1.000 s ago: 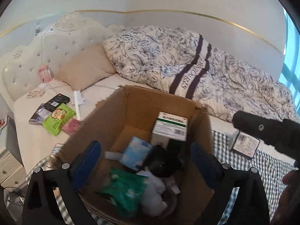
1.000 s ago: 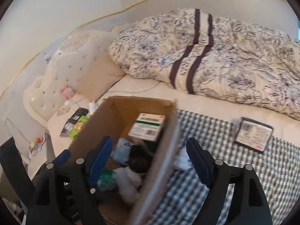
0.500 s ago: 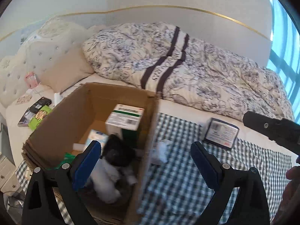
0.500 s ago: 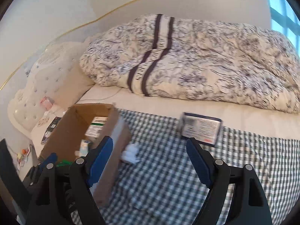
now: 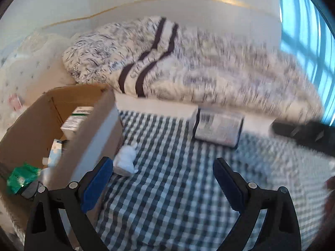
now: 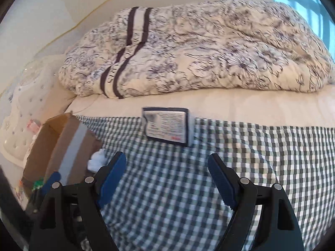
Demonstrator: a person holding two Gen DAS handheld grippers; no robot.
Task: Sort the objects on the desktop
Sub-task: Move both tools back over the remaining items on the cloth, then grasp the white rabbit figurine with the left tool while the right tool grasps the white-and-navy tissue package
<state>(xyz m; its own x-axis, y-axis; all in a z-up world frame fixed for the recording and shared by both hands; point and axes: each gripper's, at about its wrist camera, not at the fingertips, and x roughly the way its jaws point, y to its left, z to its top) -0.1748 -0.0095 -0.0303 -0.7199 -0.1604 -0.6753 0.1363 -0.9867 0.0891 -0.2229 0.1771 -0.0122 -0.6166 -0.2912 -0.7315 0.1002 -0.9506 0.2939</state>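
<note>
right gripper (image 6: 167, 177) jaws apart, empty. dark-edged packet (image 6: 166, 128) flat on checked cloth (image 6: 188, 198), dead ahead at 12 o'clock, long axis crosswise to fingers. left gripper (image 5: 163, 179) also apart, empty; packet at its 1 o'clock, farther. right hand nearer. cardboard box (image 5: 41, 125) at 9 o'clock.

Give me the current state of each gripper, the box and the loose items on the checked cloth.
left gripper: open, empty
right gripper: open, empty
cardboard box: open-topped, holding several items
dark-edged packet: lying flat on the checked cloth, label up
white crumpled object: on the cloth, right beside the box
quilt: bunched up on the bed
</note>
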